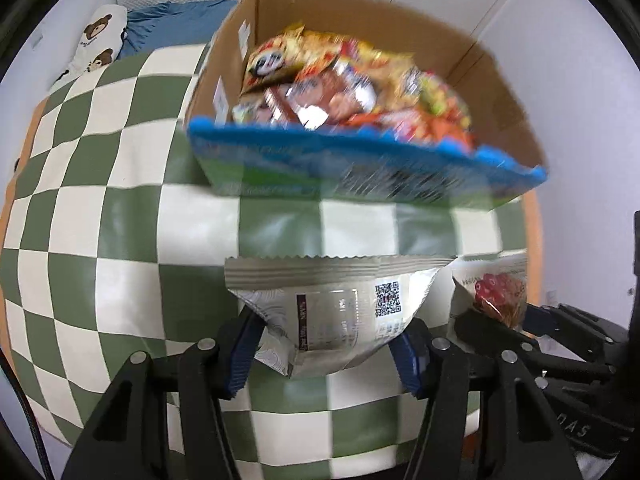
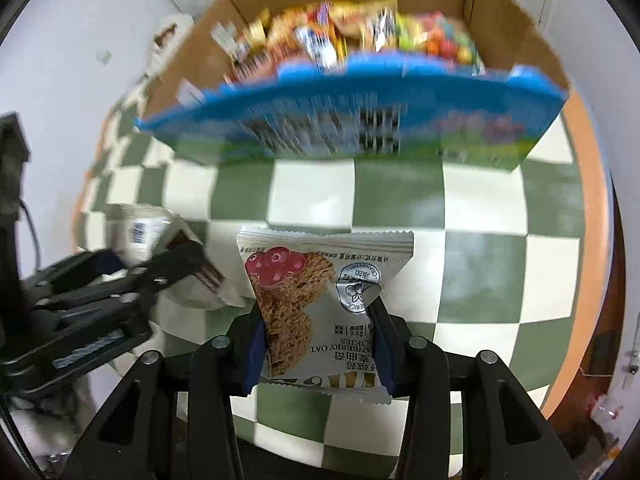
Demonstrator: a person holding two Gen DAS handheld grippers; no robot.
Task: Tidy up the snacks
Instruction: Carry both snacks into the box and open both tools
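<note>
Left wrist view: the left tool [image 1: 326,344] is closed on a silver packet [image 1: 340,312], its blue pads pinching the packet's lower sides, and the packet hangs clear above the checked worktop [image 1: 120,240]. Ahead stands an open cardboard box [image 1: 400,40], already heaped with bright snack bags [image 1: 352,84]. A blue bag [image 1: 360,160] leans across its near edge. The right tool [image 1: 516,320] shows at the right border with its own packet.

Right wrist view: the right tool [image 2: 318,340] is clamped narrowly on a cranberry oat cookie packet [image 2: 320,300], which it holds by the lower half with the printed face towards the camera, above the worktop [image 2: 480,260]. The left tool [image 2: 172,268] is just beside it at the left, blurred, and how close the two packets come cannot be judged well from here. The box [image 2: 516,12] and the blue bag [image 2: 360,112] lie ahead, well apart from the packet.

Risks: the box is near full, so a packet dropped on the heap may slide out over the near side or push the leaning blue bag off. The foil is slick and could slip from its pads. The tools are close enough to foul each other.

Pose: both tools point steeply down, side by side, raised off the worktop.
</note>
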